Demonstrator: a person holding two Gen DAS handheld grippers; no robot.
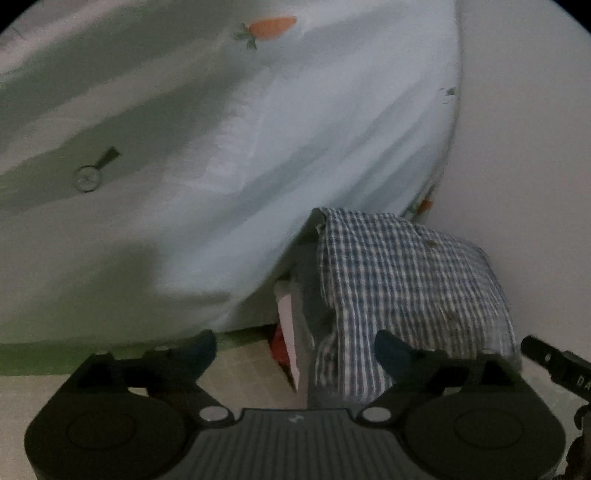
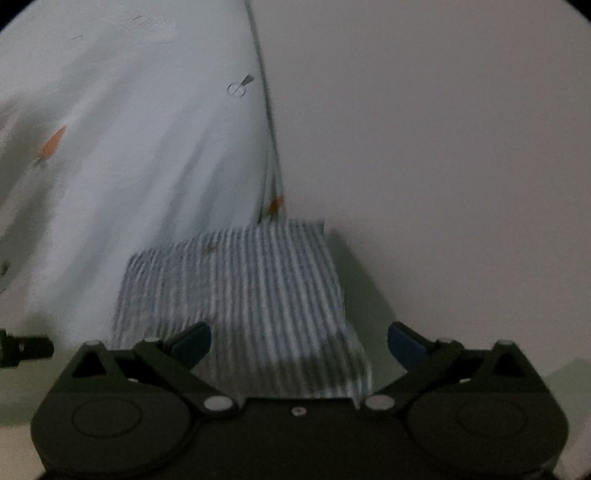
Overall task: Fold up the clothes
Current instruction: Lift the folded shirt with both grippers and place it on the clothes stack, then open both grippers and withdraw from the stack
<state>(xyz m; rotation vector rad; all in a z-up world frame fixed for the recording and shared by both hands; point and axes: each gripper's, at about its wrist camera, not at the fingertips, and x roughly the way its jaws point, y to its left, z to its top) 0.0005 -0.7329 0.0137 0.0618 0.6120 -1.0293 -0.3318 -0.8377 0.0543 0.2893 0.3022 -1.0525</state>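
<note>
A blue-and-white checked garment (image 1: pixel 406 273) lies folded over a grey box-like stand (image 1: pixel 306 251) beside the bed, and its front edge hangs down the stand's side. My left gripper (image 1: pixel 295 347) is open, low in front of the stand, and its right fingertip (image 1: pixel 391 350) overlaps the hanging cloth without pinching it. In the right wrist view the same garment (image 2: pixel 236 288) fills the middle, blurred into stripes. My right gripper (image 2: pixel 299 338) is open wide just before its near edge, with nothing pressed between its pads.
A white bed sheet (image 1: pixel 221 147) printed with carrots (image 1: pixel 271 27) hangs at the left. A plain wall (image 2: pixel 443 147) stands behind and to the right. Tiled floor (image 1: pixel 243 365), a white board (image 1: pixel 288 321) and something red (image 1: pixel 279 345) show beside the stand.
</note>
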